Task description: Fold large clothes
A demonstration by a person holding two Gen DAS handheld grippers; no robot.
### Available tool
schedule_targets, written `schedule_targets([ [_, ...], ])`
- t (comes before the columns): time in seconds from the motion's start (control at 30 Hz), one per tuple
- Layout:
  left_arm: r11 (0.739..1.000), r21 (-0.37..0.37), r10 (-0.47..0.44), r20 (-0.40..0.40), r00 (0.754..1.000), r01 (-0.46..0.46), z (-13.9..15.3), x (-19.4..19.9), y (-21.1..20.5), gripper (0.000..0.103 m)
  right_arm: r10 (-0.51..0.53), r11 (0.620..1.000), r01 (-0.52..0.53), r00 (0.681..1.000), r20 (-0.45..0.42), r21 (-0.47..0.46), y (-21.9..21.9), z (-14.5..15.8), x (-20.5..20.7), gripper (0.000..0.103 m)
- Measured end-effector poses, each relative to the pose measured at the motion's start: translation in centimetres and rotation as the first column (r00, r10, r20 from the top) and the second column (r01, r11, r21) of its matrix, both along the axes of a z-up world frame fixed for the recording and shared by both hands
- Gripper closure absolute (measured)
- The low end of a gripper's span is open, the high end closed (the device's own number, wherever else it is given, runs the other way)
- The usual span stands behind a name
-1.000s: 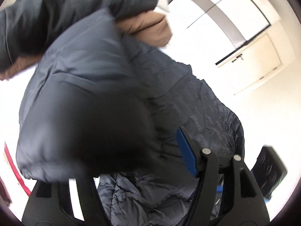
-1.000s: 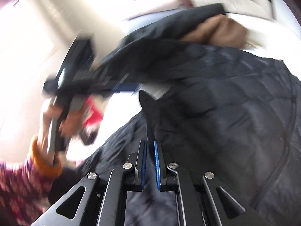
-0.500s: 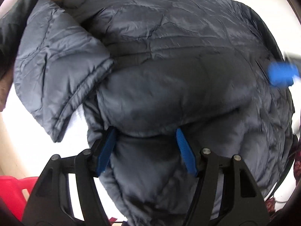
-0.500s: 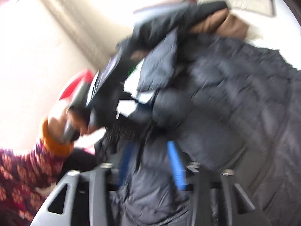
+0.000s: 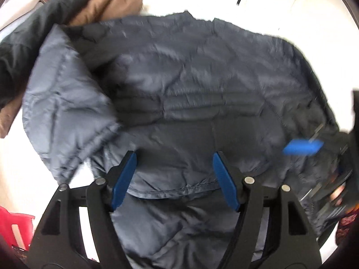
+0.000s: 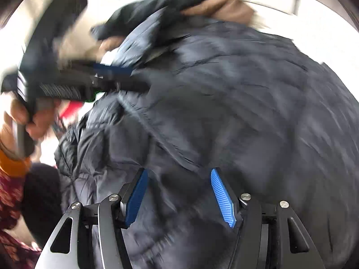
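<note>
Dark navy puffer jacket (image 5: 202,85) spread across the white surface (image 5: 303,18), filling most of both views; one sleeve (image 5: 67,112) folded in over the body on the left; hem edge (image 5: 175,191) running just ahead of the left hand-held gripper (image 5: 174,179); that one's wide open, blue pads either side of the hem, nothing between them.

Right hand-held gripper (image 6: 179,196) also spread wide, low over the jacket's side, empty; right-wrist view is badly smeared, so whether its pads actually touch fabric — can't say for sure.

Behind the jacket, a black garment (image 5: 44,29) and a brown one (image 5: 107,2) piled at the far edge; the jacket's sleeve lies up against them; red thing (image 5: 13,224) at lower left, off the surface.

Handling, my read: light, squashy, slick shell; quilting will spring back and layers will slide over each other; grab at stitched edges, i.e. hem, cuff or shoulder seam, not the puffy middle; pinch deep enough to get both layers. Fold looks partway; one sleeve in, body not yet doubled over.
</note>
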State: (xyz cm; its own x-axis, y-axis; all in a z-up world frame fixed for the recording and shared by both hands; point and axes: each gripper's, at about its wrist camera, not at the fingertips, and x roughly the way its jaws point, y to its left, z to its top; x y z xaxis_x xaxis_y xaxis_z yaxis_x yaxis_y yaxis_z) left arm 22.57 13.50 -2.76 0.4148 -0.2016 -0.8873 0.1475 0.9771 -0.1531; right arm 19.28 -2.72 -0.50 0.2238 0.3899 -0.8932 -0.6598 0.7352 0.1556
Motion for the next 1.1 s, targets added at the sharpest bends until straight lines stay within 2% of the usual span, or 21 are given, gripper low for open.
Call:
schedule_targets([
  [0.1, 0.989, 0.118, -0.086, -0.066, 0.994, 0.093, -1.7, -0.4, -2.0, 0.026, -0.164, 0.986, 0.164, 0.985, 0.044, 0.003, -5.4, 1.1, 1.6, 0.037],
  [0.17, 0.976, 0.173, -0.122, -0.064, 0.99, 0.132, -1.8, -0.9, -2.9, 0.026, -0.287, 0.957, 0.288, 0.957, 0.049, -0.015, -9.0, 0.8, 2.8, 0.034],
  [0.23, 0.981, 0.153, -0.112, -0.075, 0.991, 0.123, -1.3, -0.8, -2.8, 0.026, -0.415, 0.906, 0.416, 0.909, 0.034, -0.081, -13.2, -0.7, 4.0, 0.034],
  [0.27, 0.988, 0.125, -0.088, -0.068, 0.994, 0.096, -0.7, -0.7, -2.5, 0.026, -0.444, 0.889, 0.444, 0.896, 0.02, -0.112, -14.2, -1.1, 4.3, 0.034],
  [0.3, 0.992, 0.107, -0.064, -0.053, 0.997, 0.069, -0.3, -0.5, -2.3, 0.026, -0.467, 0.877, 0.463, 0.884, 0.005, -0.126, -15.6, -1.5, 4.3, 0.034],
  [0.37, 0.997, 0.077, -0.02, 0.002, 1.0, 0.02, 1.0, -0.3, -2.1, 0.026, -0.467, 0.878, 0.466, 0.884, 0.018, -0.108, -16.7, -0.4, 3.3, 0.034],
  [0.4, 0.998, 0.059, -0.006, 0.032, 0.999, 0.004, 1.7, -0.3, -2.0, 0.026, -0.468, 0.875, 0.471, 0.882, 0.048, -0.113, -16.9, 0.3, 2.7, 0.034],
  [0.47, 1.0, 0.014, 0.021, 0.084, 0.996, -0.022, 2.7, -0.3, -2.1, 0.025, -0.459, 0.865, 0.484, 0.87, 0.179, -0.136, -17.4, 2.8, 1.1, 0.033],
  [0.53, 0.998, -0.038, 0.051, 0.125, 0.991, -0.046, 3.5, -0.1, -2.2, 0.023, -0.448, 0.83, 0.524, 0.831, 0.331, -0.191, -18.4, 4.8, 0.2, 0.027],
  [0.6, 0.994, -0.076, 0.083, 0.155, 0.984, -0.072, 4.1, 0.3, -2.6, 0.022, -0.428, 0.769, 0.585, 0.771, 0.472, -0.257, -19.1, 5.8, 0.5, 0.013],
  [0.7, 0.988, -0.108, 0.126, 0.183, 0.975, -0.107, 4.1, 1.7, -3.4, 0.022, -0.426, 0.715, 0.63, 0.736, 0.527, -0.303, -20.7, 5.8, 1.7, 0.013],
  [0.77, 0.985, -0.116, 0.145, 0.187, 0.972, -0.124, 3.5, 2.7, -4.2, 0.022, -0.429, 0.674, 0.648, 0.734, 0.526, -0.356, -22.0, 4.4, 3.9, 0.013],
  [0.83, 0.984, -0.117, 0.155, 0.176, 0.972, -0.136, 3.2, 3.1, -4.9, 0.022, -0.425, 0.633, 0.649, 0.747, 0.511, -0.422, -23.6, 2.8, 6.0, 0.015],
  [0.87, 0.984, -0.11, 0.155, 0.165, 0.974, -0.138, 2.9, 3.5, -5.3, 0.022, -0.416, 0.608, 0.636, 0.765, 0.492, -0.476, -24.5, 1.7, 7.2, 0.02],
  [0.9, 0.986, -0.103, 0.148, 0.155, 0.977, -0.133, 2.6, 3.8, -5.7, 0.022, -0.399, 0.579, 0.618, 0.784, 0.476, -0.533, -25.4, 0.8, 8.5, 0.035],
  [0.97, 0.989, -0.088, 0.133, 0.145, 0.981, -0.121, 2.2, 4.4, -6.4, 0.022, -0.381, 0.51, 0.601, 0.799, 0.465, -0.615, -27.0, -0.3, 11.2, 0.046],
  [1.07, 0.992, -0.057, 0.124, 0.142, 0.982, -0.116, 1.8, 5.2, -7.2, 0.022, -0.425, 0.439, 0.626, 0.777, 0.465, -0.645, -31.1, 0.7, 15.0, 0.046],
  [1.1, 0.991, -0.051, 0.126, 0.141, 0.982, -0.12, 1.7, 5.5, -7.3, 0.022, -0.426, 0.404, 0.637, 0.766, 0.482, -0.656, -32.5, 1.3, 16.4, 0.046],
])
